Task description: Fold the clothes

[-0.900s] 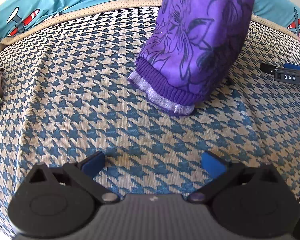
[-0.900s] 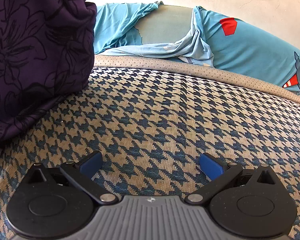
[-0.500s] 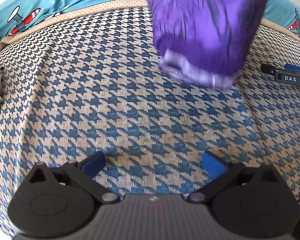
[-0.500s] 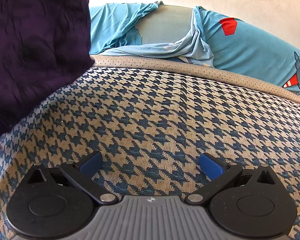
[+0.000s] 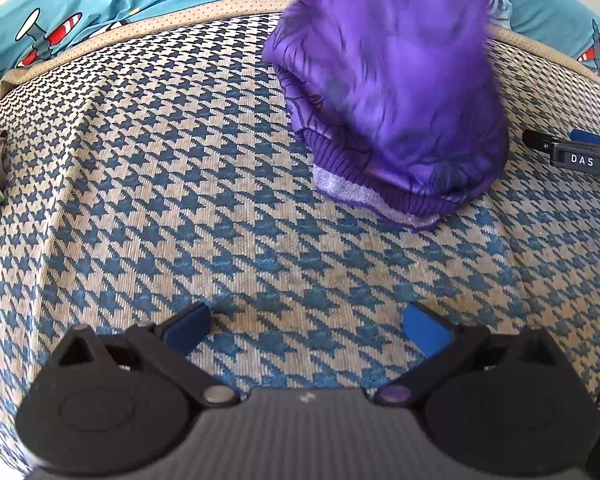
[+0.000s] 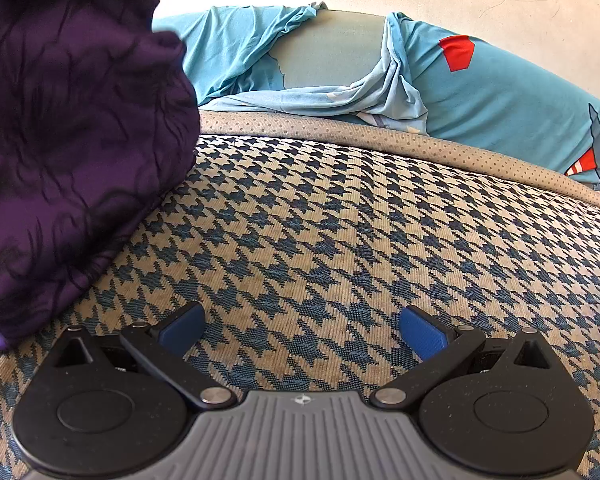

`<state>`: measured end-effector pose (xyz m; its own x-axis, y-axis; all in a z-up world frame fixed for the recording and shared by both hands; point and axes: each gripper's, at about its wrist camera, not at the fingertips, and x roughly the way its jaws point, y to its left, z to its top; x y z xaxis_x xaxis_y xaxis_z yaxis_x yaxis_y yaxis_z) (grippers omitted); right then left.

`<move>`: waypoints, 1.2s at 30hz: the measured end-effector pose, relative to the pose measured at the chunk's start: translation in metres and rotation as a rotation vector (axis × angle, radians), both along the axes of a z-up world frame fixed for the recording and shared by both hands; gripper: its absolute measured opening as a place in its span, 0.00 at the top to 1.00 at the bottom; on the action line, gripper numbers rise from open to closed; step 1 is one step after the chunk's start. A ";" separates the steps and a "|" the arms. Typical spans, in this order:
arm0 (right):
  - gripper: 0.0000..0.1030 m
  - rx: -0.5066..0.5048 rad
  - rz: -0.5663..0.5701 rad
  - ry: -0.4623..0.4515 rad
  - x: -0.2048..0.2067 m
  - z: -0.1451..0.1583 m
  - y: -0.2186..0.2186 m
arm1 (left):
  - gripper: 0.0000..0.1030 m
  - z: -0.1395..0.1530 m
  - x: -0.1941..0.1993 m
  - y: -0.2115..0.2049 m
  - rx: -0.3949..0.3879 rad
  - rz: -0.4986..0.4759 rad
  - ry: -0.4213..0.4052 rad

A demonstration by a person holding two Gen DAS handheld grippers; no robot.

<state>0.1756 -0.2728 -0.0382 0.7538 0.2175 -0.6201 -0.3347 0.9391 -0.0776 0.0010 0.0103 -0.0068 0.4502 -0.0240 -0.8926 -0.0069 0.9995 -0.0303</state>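
- Jaws spread wide and empty on both the left gripper (image 5: 306,326) and the right gripper (image 6: 302,328).
- Purple garment (image 5: 396,92) hangs at one o'clock, its cuff touching the checked cushion (image 5: 180,200).
- From the right gripper it sits at ten o'clock.

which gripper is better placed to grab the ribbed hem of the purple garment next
Left, probably. The left gripper is open and the purple garment has its ribbed hem lying ahead of it on the houndstooth cover. The right gripper, also open, sees only the garment's bulk at its left.
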 end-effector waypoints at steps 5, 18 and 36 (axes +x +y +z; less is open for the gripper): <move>0.00 0.000 0.000 0.000 0.000 0.001 0.000 | 0.00 -0.001 0.005 0.003 -0.003 -0.010 0.001; 0.00 0.000 0.000 0.000 0.001 0.000 0.000 | 0.00 0.002 0.023 0.034 -0.039 0.035 -0.031; 0.00 -0.002 0.000 -0.003 0.000 -0.001 -0.003 | 0.00 0.052 0.032 0.045 0.052 0.117 -0.109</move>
<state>0.1756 -0.2756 -0.0393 0.7557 0.2160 -0.6183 -0.3342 0.9391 -0.0804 0.0333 0.0558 0.0450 0.5412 0.0794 -0.8372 -0.1230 0.9923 0.0146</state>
